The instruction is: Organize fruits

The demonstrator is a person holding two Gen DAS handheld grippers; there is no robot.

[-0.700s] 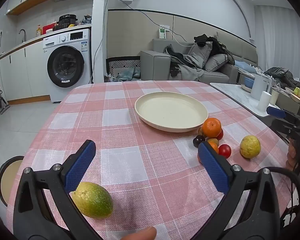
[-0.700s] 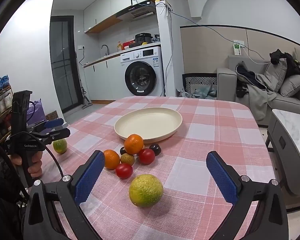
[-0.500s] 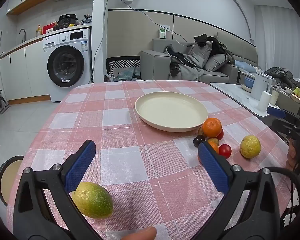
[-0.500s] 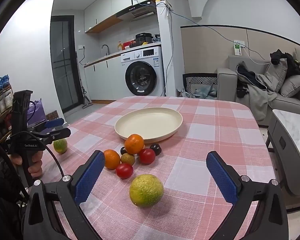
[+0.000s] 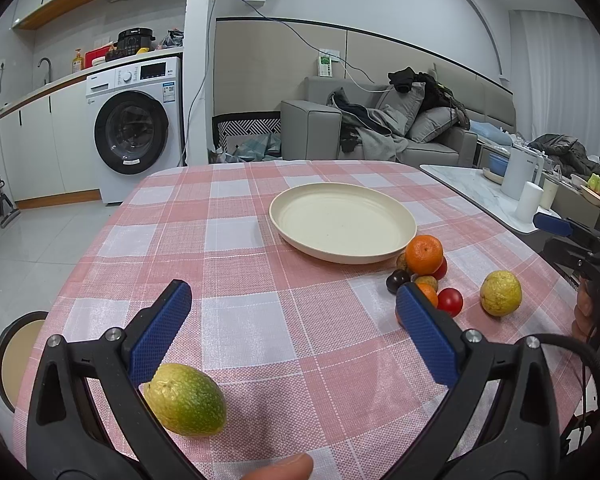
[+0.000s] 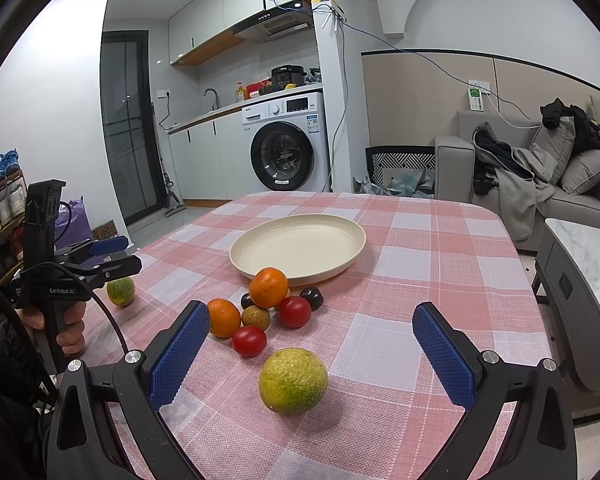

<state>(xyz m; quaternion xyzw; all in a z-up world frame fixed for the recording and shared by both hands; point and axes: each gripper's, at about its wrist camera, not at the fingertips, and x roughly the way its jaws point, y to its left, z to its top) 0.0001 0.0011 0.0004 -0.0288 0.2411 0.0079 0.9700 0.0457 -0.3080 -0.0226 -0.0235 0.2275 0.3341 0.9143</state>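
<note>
An empty cream plate (image 5: 342, 220) (image 6: 298, 246) sits mid-table on the pink checked cloth. A cluster of small fruits lies in front of it: an orange (image 6: 268, 287), a second orange (image 6: 223, 317), two red tomatoes (image 6: 249, 340), dark plums and a brownish fruit. A yellow-green citrus (image 6: 293, 380) lies between the fingers of my open right gripper (image 6: 310, 354). Another green citrus (image 5: 185, 399) lies by the left finger of my open left gripper (image 5: 292, 328). The left gripper also shows in the right wrist view (image 6: 104, 256).
The table's edges drop off close on the left and right sides. A marble side table (image 5: 476, 188) with white cups stands to the right, a sofa (image 5: 380, 132) behind, a washing machine (image 5: 134, 128) at the back left.
</note>
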